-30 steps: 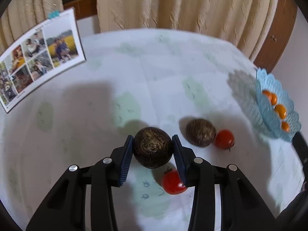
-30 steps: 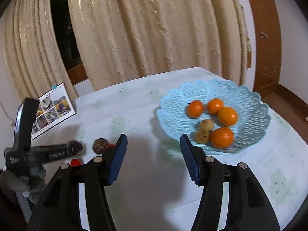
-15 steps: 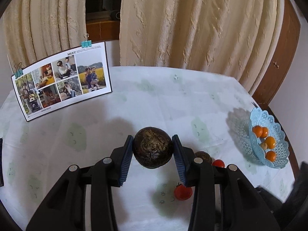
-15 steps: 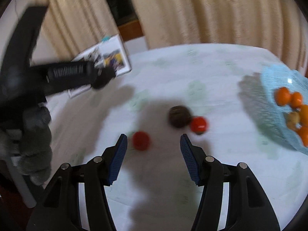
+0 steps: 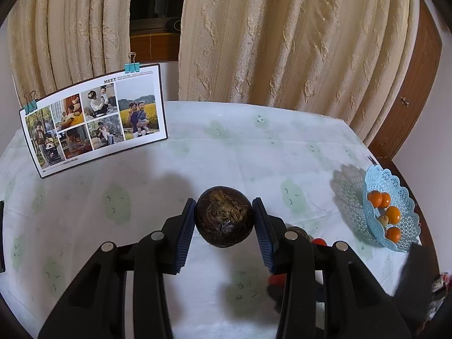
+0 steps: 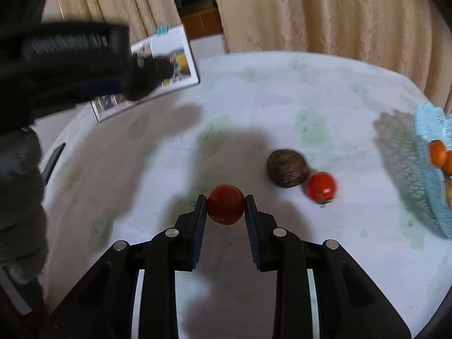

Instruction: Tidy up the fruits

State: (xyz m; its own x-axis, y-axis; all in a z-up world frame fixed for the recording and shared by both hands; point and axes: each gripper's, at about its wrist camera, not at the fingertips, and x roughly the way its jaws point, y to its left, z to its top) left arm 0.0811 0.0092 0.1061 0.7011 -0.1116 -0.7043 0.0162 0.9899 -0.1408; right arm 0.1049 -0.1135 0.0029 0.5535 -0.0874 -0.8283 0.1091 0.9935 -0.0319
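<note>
My left gripper is shut on a dark brown round fruit and holds it well above the table. My right gripper is shut on a red tomato low over the tablecloth. A second brown fruit and a second tomato lie together on the cloth to its right. The light blue lace basket with oranges stands at the right edge, and also shows in the right wrist view.
A photo board with clips stands at the back left of the round table. Curtains hang behind it. The left gripper and a gloved hand fill the left of the right wrist view. A dark flat object lies near the left edge.
My left gripper has risen with the brown fruit. My right gripper has swung left from the basket, dropped to the cloth and closed on the tomato.
</note>
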